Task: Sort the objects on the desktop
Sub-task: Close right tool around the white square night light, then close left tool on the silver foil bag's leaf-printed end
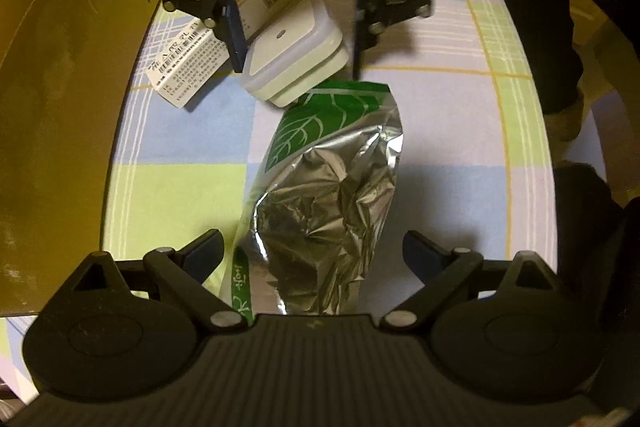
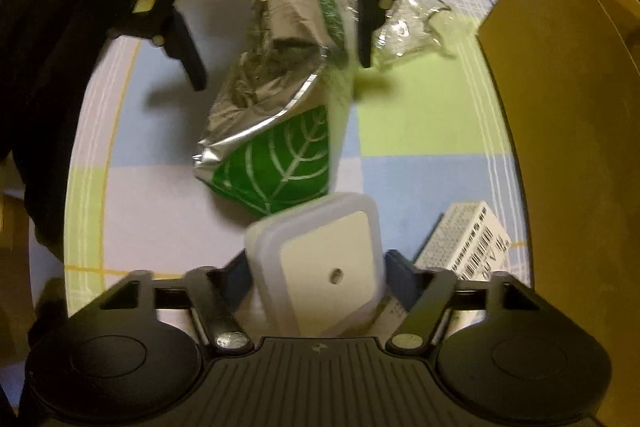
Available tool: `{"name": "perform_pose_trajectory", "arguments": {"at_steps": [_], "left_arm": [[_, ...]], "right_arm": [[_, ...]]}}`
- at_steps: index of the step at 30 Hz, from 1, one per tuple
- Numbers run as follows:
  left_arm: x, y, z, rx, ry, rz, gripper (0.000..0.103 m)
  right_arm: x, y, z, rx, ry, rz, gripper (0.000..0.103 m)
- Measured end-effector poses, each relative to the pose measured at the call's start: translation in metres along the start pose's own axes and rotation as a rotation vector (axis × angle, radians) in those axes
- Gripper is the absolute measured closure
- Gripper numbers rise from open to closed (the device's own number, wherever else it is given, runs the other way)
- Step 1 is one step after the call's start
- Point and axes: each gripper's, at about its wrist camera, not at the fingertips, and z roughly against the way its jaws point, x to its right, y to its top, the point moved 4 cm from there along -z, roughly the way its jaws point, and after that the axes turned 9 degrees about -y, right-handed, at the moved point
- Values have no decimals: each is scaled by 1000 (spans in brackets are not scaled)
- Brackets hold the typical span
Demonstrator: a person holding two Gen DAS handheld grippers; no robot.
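Steeply downward, right tool (image 2: pixel 316 273) straddles white box (image 2: pixel 320 271).

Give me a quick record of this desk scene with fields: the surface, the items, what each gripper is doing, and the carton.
surface: checked cloth in blue, green and white
items: foil bag with green leaf print; white square case; barcoded boxes; crumpled clear plastic
left gripper: open, pointing down, fingers either side of the foil bag
right gripper: fingers either side of the white square case; whether the pads press on it is unclear
carton: cardboard box at the cloth's edge
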Motion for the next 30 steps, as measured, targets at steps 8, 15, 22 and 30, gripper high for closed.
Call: {"name": "perform_pose_trajectory", "arguments": {"at_steps": [8,15,22,30], "left_arm": [[-9,4,-6,-1,-38,20,12],[-17,9,-11,-31,-33,43,26],[0,11,-9,-86,-82,81,36],[0,8,-14,-66,-68,88,23]], "right_arm": [[-3,-3,8,1,-14,-67,43],[-14,-9,19,0,-22,-99,43],[-28,-14,24,-14,3,-114,43],[-33,-13,27,-15,11,-117,26]]}}
